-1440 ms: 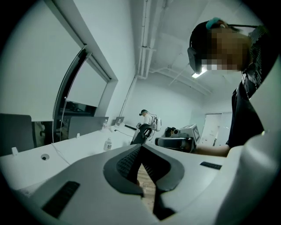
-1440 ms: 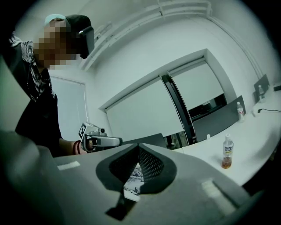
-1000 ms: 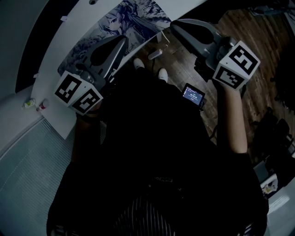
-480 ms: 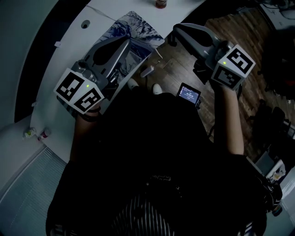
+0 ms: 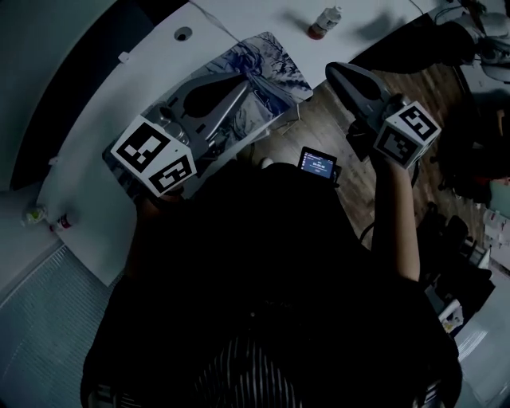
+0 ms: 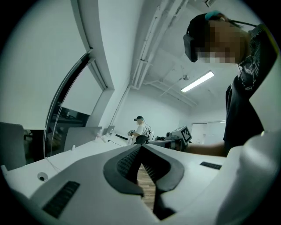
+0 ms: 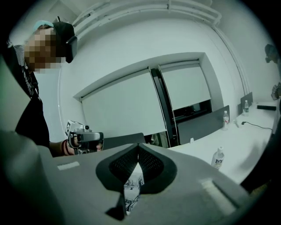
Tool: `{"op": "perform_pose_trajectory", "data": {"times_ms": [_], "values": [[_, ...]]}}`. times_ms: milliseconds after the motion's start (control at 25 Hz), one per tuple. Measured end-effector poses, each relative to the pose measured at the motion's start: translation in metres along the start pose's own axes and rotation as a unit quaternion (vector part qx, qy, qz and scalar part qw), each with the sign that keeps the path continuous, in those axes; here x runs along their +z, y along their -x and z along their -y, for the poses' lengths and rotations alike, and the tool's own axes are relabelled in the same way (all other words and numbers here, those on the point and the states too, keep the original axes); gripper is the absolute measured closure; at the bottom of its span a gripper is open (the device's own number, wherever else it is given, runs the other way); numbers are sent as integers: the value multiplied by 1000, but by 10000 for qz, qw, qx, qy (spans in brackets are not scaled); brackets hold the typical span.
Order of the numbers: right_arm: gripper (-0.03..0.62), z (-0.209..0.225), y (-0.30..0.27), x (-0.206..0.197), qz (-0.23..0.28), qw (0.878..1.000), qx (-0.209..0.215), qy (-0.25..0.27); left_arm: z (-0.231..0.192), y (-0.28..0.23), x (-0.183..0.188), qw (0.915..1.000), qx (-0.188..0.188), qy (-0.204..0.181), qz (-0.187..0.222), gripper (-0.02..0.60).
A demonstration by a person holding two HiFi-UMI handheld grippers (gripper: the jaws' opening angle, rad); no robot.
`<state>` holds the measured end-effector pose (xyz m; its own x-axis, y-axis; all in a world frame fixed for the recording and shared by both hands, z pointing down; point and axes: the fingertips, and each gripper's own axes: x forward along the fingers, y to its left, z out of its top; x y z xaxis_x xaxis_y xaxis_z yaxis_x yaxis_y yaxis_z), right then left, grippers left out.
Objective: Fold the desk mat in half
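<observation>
The desk mat [image 5: 275, 68], printed with a blue and white drawing, lies on the white table [image 5: 96, 159], its right end near the table's edge. My left gripper [image 5: 243, 78] hangs over the mat's middle. Its jaws meet at the tips [image 6: 141, 146] with nothing seen between them. My right gripper [image 5: 333, 70] is shut and held just right of the mat's corner, off the table and over the wooden floor. Through the slit below its tips [image 7: 138, 154] a strip of the mat [image 7: 131, 190] shows. Each gripper view shows the other gripper [image 6: 181, 134] [image 7: 83, 137].
A small bottle [image 5: 325, 20] [image 7: 217, 157] stands on the table beyond the mat. Two more bottles [image 5: 48, 219] sit at the table's left end, and a cable hole [image 5: 184, 33] lies behind the mat. A lit device [image 5: 317, 163] hangs at my waist. Another person [image 6: 139, 127] stands far off.
Both grippers have swung sideways along the table's edge. The left one now hangs over the mat instead of beside it. The right one stands clear of the mat's right end.
</observation>
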<state>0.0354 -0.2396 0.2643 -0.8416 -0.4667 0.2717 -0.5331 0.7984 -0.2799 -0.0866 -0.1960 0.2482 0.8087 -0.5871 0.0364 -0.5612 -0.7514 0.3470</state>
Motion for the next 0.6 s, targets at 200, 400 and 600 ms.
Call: {"op": "perform_pose_trajectory", "data": {"times_ms": [200, 400, 600], "values": [[589, -11, -34, -8, -35, 10000, -13, -79, -18, 44, -11, 9996, 247, 116, -44, 575], [589, -5, -52, -13, -123, 9998, -33, -140, -20, 63, -15, 9993, 350, 152, -40, 575], [589, 6, -66, -2, -72, 9999, 62, -88, -18, 66, -15, 9989, 442, 131, -95, 575]]}}
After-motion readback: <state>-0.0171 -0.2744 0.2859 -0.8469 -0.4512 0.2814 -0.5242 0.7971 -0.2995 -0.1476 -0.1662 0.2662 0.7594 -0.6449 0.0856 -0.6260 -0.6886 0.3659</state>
